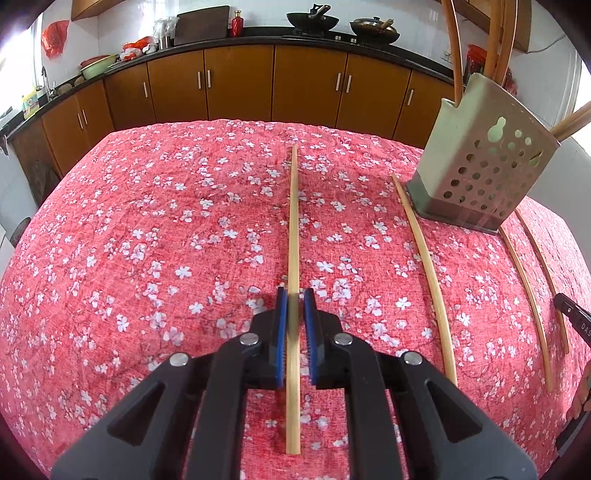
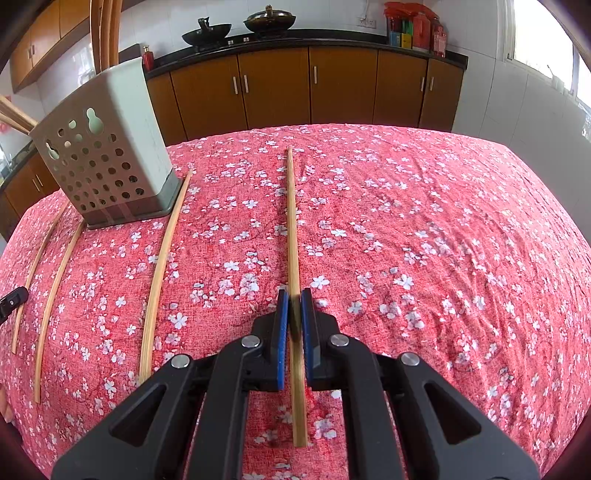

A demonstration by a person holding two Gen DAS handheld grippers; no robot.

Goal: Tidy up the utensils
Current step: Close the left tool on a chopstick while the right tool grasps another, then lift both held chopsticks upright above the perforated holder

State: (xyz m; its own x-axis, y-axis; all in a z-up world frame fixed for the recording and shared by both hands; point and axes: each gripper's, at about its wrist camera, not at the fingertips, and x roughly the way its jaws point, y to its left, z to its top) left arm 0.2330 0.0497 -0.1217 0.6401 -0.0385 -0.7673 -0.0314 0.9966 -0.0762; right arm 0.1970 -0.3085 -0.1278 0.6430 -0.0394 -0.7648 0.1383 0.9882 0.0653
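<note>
- A run of brown wooden cabinets (image 1: 240, 85) with metal handles is set along the far wall, topped by a dark countertop (image 2: 332, 35).
- White wall tiles (image 2: 491, 96) are seen behind it.
- Daylight is let in through a window (image 2: 543, 40) at the right.

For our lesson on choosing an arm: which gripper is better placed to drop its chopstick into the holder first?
Nearly even, marginally right: the right gripper has jaws that look snugger on its chopstick, and the holder seems about equally near either side.
</note>
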